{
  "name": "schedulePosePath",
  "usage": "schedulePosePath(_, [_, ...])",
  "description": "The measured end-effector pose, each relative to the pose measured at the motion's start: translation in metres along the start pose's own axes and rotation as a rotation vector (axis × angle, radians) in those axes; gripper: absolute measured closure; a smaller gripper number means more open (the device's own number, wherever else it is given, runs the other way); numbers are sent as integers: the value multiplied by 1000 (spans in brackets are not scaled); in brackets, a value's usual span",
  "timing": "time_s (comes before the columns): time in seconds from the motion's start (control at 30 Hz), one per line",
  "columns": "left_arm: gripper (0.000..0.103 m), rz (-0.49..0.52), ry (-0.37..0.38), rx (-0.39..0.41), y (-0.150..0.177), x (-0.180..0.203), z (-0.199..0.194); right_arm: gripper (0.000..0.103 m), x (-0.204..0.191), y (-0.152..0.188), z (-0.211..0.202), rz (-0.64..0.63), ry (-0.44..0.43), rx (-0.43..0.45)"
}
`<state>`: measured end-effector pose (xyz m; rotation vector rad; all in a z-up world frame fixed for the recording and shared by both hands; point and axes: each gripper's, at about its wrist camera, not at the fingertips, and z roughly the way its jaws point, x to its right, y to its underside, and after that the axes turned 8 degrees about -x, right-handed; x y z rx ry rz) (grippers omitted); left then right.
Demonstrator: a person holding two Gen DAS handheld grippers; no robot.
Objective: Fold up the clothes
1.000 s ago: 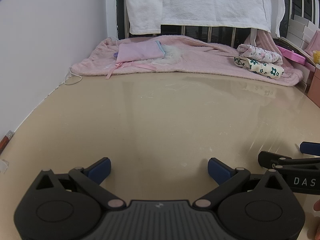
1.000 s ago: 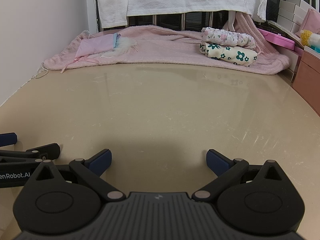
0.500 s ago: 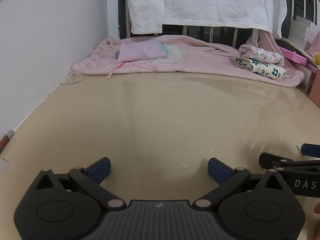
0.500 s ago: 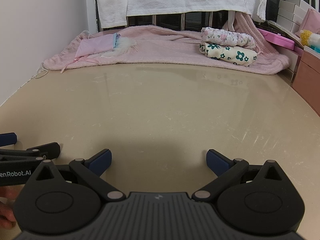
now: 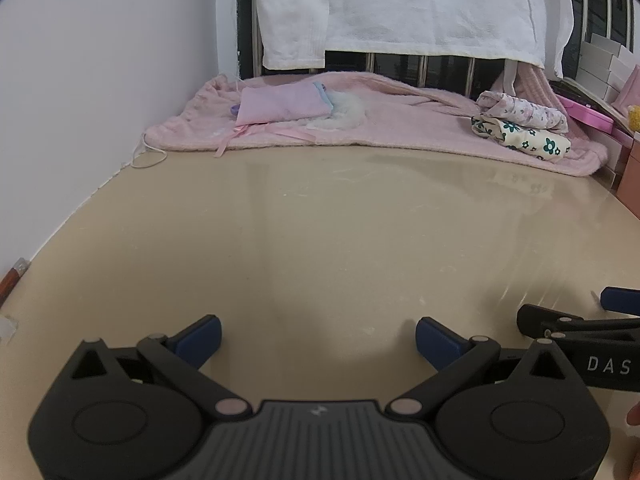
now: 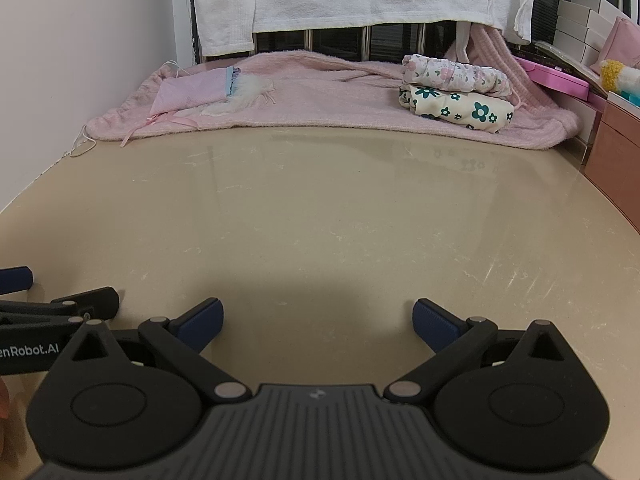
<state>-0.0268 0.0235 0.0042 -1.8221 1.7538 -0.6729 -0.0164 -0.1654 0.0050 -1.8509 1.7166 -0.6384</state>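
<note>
Both grippers hover low over a beige table, side by side, far from the clothes. My left gripper is open with nothing between its blue pads. My right gripper is open and empty too. At the table's far end lies a pink blanket. On its left rests a folded pink garment with ribbon ties beside a white fluffy piece. On its right two folded floral garments are stacked.
A white towel hangs over a railing behind the blanket. A white wall runs along the table's left edge. Pink and white boxes and a brown cabinet stand at the right. A thin white cord lies near the wall.
The left gripper has turned slightly, so the far clothes sit a little further right and lower in its view. The right gripper has not visibly moved.
</note>
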Motion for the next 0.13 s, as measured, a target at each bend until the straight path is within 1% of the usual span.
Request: schedulePosePath(0.13, [0,1,-3,-1,0,1,0,1,0,0,0,1,0,0])
